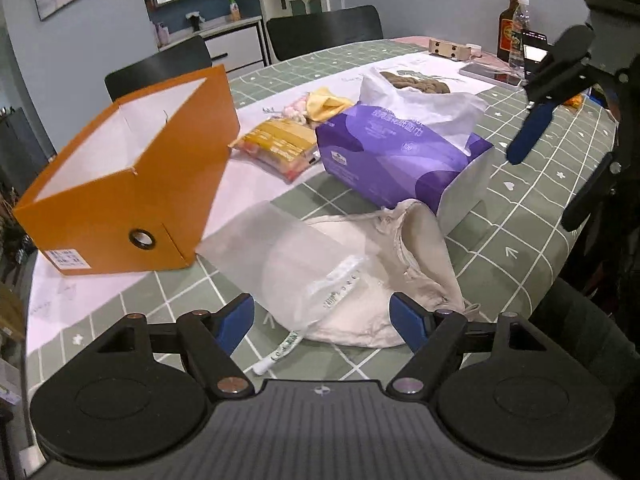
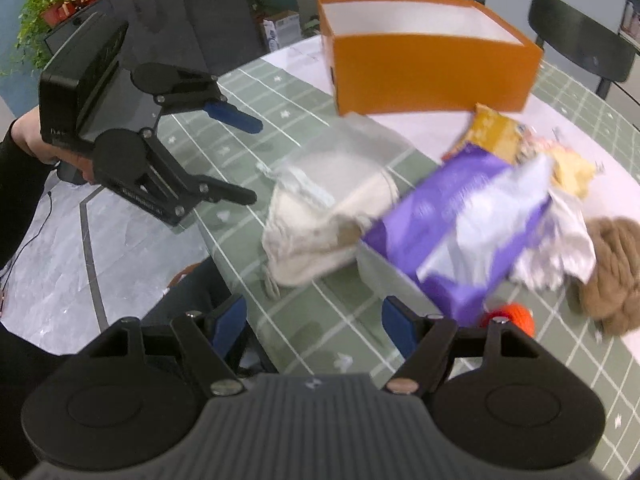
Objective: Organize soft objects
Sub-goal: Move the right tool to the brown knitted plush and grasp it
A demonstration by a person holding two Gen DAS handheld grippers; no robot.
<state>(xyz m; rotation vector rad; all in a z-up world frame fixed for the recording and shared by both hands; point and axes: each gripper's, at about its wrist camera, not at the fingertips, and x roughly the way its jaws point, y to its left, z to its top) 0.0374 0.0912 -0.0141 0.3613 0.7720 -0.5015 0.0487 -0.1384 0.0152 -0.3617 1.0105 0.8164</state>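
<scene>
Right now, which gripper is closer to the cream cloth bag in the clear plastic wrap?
Left. The left gripper sits open right at the cream cloth bag, its near edge between the fingers. The right gripper hangs open farther back, off the table edge.

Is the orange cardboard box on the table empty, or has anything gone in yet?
No contents are visible: the orange cardboard box is open-topped and shows bare white inner walls in both views. Its floor is hidden, so full emptiness cannot be confirmed.

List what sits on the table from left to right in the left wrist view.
Orange box → yellow packet → purple tissue pack → right gripper.
</scene>
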